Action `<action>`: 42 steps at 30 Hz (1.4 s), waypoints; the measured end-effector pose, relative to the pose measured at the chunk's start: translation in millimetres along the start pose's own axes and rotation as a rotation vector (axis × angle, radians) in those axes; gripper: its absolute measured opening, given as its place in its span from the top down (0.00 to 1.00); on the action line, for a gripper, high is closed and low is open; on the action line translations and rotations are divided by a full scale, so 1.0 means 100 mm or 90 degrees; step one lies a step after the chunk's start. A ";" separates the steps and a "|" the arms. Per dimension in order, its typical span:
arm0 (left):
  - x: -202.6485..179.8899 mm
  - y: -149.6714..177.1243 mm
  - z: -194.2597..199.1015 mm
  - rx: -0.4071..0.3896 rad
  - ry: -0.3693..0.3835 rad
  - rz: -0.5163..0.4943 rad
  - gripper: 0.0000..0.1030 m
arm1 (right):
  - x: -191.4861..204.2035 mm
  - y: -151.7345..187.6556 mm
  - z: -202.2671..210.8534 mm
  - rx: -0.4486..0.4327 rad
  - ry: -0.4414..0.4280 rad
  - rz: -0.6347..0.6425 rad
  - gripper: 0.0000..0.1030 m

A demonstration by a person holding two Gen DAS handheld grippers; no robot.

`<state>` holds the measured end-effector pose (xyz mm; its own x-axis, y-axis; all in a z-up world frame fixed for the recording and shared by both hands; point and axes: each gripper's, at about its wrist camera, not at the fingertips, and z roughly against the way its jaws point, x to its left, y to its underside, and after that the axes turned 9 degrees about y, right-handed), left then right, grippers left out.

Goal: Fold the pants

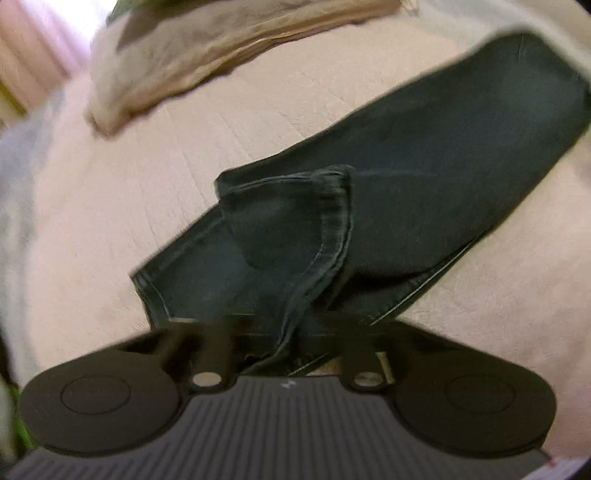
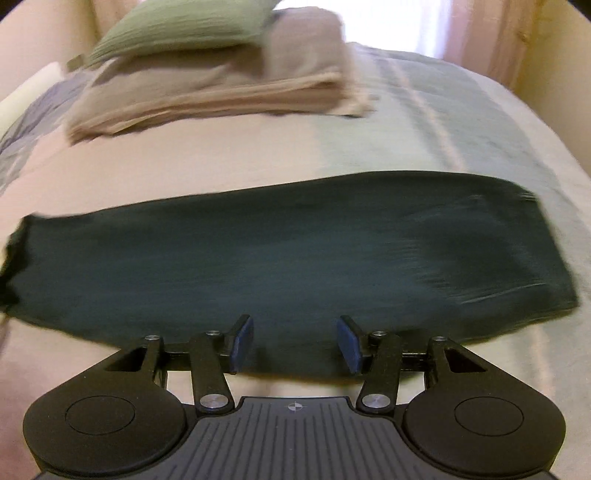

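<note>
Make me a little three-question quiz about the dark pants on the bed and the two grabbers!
1. True or false: the left gripper is pinching a hem of the dark teal denim pants.
2. The right gripper is: A) open, holding nothing; B) clamped on a pillow.
3. What lies on top of the stack of folded beige linens?

Key:
1. True.
2. A.
3. A green textured pillow.
</note>
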<state>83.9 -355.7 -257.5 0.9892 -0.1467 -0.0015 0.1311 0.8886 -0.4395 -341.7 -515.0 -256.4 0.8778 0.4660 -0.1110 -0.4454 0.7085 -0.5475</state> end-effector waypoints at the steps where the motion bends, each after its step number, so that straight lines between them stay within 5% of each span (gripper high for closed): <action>1: 0.18 0.01 0.08 -0.011 0.018 0.034 0.98 | 0.25 0.02 0.00 0.004 -0.004 0.005 0.54; 7: 1.40 0.31 0.32 -0.042 0.001 0.247 0.95 | 1.53 0.03 -0.03 0.022 -0.070 0.029 0.54; 13: 1.55 0.60 0.28 -0.017 -0.057 0.147 0.92 | 2.37 -0.02 -0.16 0.019 -0.123 0.112 0.54; 18: 1.22 0.66 0.12 -0.022 0.016 -0.011 0.74 | 2.69 -0.08 -0.33 0.010 -0.146 0.164 0.54; 24: 1.04 0.77 -0.19 -0.001 0.061 -0.019 0.71 | 2.84 0.04 -0.51 0.040 -0.165 0.166 0.54; 29: 1.02 0.77 -0.12 0.014 0.026 -0.027 0.70 | 2.54 0.23 -0.67 0.099 -0.118 0.112 0.54; 34: 0.80 0.58 0.16 0.002 0.002 -0.057 0.71 | 1.72 0.34 -0.44 0.081 -0.010 -0.017 0.54; 38: 0.18 0.21 0.23 -0.031 0.031 -0.125 0.70 | 0.83 0.47 -0.26 0.064 0.109 -0.142 0.54; 42: -0.76 -0.20 0.02 -0.063 0.082 -0.224 0.67 | 0.09 0.61 -0.24 0.070 0.141 -0.241 0.54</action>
<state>5.8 -361.4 -247.1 0.8676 -0.4942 0.0550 0.4481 0.7290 -0.5175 -356.9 -480.7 -311.0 0.9937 0.0477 -0.1015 -0.0919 0.8648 -0.4936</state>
